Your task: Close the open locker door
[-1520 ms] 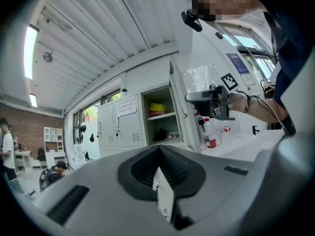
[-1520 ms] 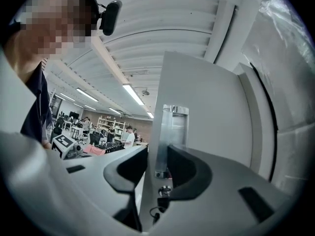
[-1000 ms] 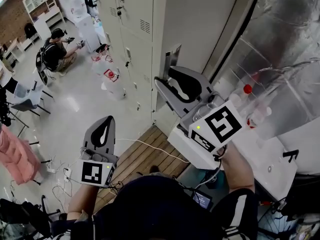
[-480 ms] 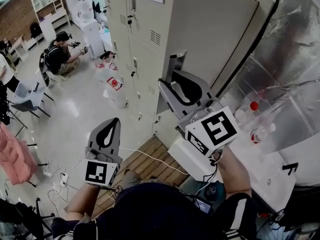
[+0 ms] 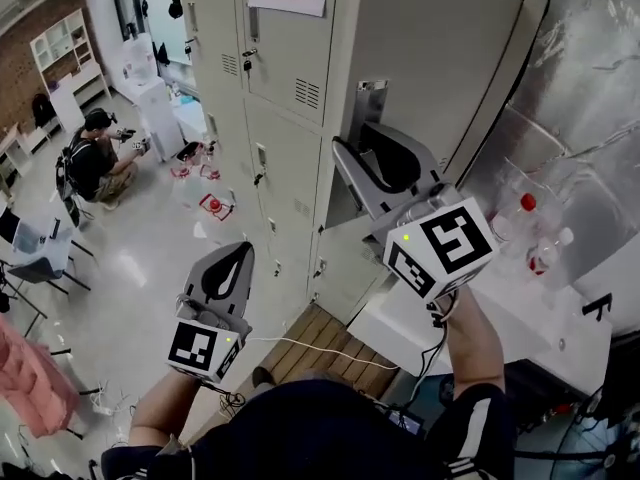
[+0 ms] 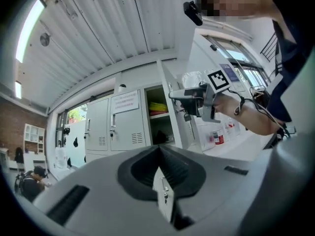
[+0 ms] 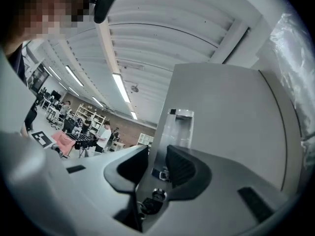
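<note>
Right claw (image 7: 156,156) tight on locker door (image 7: 221,117) edge — left claw (image 6: 158,148) apart.

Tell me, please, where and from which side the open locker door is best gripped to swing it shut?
I would grip the open locker door by its free vertical edge, just below the metal latch plate, coming edge-on so the jaws straddle the thin sheet; its flat face offers nothing to pinch. The right gripper is clamped there.

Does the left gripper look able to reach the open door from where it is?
Probably yes. Nothing stands between the left gripper and the door, and it points toward the lockers. The right gripper grips the door's edge, so the left would have to take a spot below it.
</note>
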### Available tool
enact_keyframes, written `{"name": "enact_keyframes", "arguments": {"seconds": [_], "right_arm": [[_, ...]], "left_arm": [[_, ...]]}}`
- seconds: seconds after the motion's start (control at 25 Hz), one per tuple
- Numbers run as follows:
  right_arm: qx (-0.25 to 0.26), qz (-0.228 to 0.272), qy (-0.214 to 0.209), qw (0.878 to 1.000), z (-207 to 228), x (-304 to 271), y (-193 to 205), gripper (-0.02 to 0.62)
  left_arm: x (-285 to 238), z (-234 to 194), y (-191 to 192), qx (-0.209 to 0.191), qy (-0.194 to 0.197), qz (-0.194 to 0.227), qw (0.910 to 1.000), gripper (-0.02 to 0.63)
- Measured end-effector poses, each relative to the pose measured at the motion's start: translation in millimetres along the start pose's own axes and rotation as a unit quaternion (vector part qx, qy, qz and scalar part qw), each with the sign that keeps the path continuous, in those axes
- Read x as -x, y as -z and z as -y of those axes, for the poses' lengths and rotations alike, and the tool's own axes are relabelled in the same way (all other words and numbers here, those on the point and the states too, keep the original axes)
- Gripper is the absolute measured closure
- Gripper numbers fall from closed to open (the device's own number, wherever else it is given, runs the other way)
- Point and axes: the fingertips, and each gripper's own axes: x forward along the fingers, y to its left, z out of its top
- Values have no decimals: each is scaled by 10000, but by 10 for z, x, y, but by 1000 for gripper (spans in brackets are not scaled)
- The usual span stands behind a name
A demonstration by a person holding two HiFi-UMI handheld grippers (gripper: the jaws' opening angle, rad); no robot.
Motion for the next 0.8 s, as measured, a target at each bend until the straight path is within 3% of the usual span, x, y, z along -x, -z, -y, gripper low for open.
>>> {"name": "enact_keyframes", "arguments": {"seconds": [0.2,0.36,0.52,0.8], "right_arm": [[53,-126,684,9976,97,-243,91,476],[198,-281,1067,9937,194,-427,145,472],[240,-273,1440,9889,271,-537,191,474],[393,-378,2005,9782,386,-693,255,471]], "left_arm": [[-79,-320,111,81,616,-6,9981,603],[-136,-540,44,58,941,182,9954,603],[-187,-706,145,35,1246,-30,9922,603],[-325,-853,113,159,1767,148,9840,603]]}}
